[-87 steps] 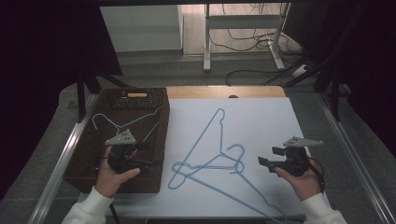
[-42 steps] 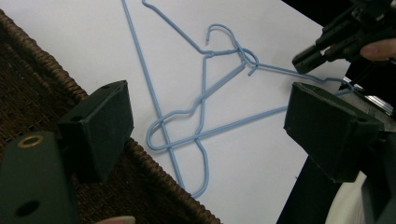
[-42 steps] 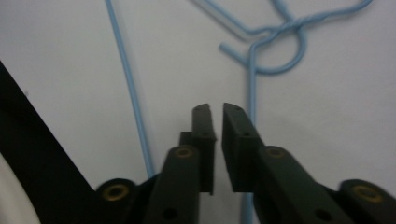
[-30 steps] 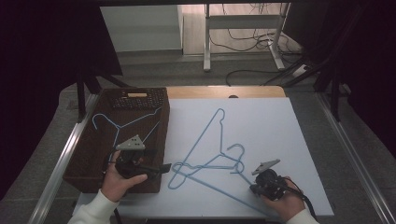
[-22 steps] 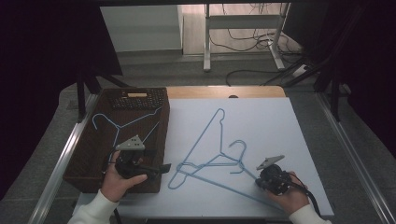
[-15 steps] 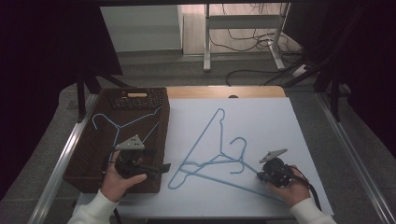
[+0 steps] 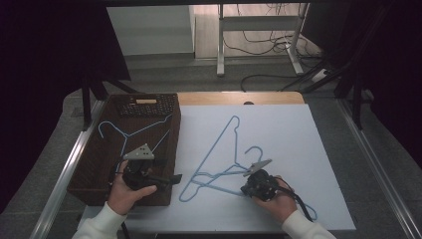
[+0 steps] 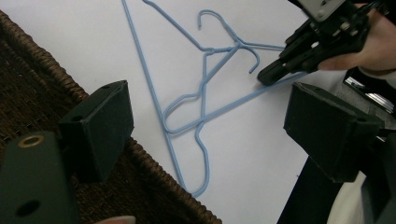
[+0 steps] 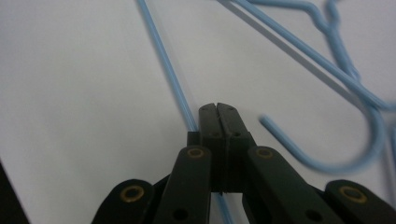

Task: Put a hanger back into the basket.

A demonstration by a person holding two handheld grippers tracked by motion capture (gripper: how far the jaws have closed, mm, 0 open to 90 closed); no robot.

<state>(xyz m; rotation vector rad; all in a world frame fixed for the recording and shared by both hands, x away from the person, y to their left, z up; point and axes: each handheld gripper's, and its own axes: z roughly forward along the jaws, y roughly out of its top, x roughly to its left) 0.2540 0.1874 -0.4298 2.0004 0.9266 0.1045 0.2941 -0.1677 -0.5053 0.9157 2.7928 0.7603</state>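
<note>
Two light blue wire hangers lie tangled on the white table sheet (image 7: 298, 144): a long one (image 7: 219, 144) and one with its hook (image 7: 255, 149) toward me. My right gripper (image 7: 245, 189) is shut and rests low on that hanger's straight bar (image 8: 233, 100). In the right gripper view the closed jaws (image 9: 218, 109) lie over the blue bar (image 9: 163, 60); a pinch cannot be made out. My left gripper (image 7: 171, 178) hovers open at the near right corner of the wicker basket (image 7: 84, 169), and the left gripper view (image 8: 205, 121) shows nothing between the jaws.
A third blue hanger (image 7: 134, 132) lies inside the basket, with a dark flat item (image 7: 147, 104) at its far end. A metal rail (image 7: 64, 169) runs along the table's left side. Cables and a stand's legs (image 7: 221, 45) are on the floor beyond.
My right hand has slid left along the table to the hanger's bar, jaws shut throughout. The hangers have stayed put. The left hand has kept still at the basket's corner.
</note>
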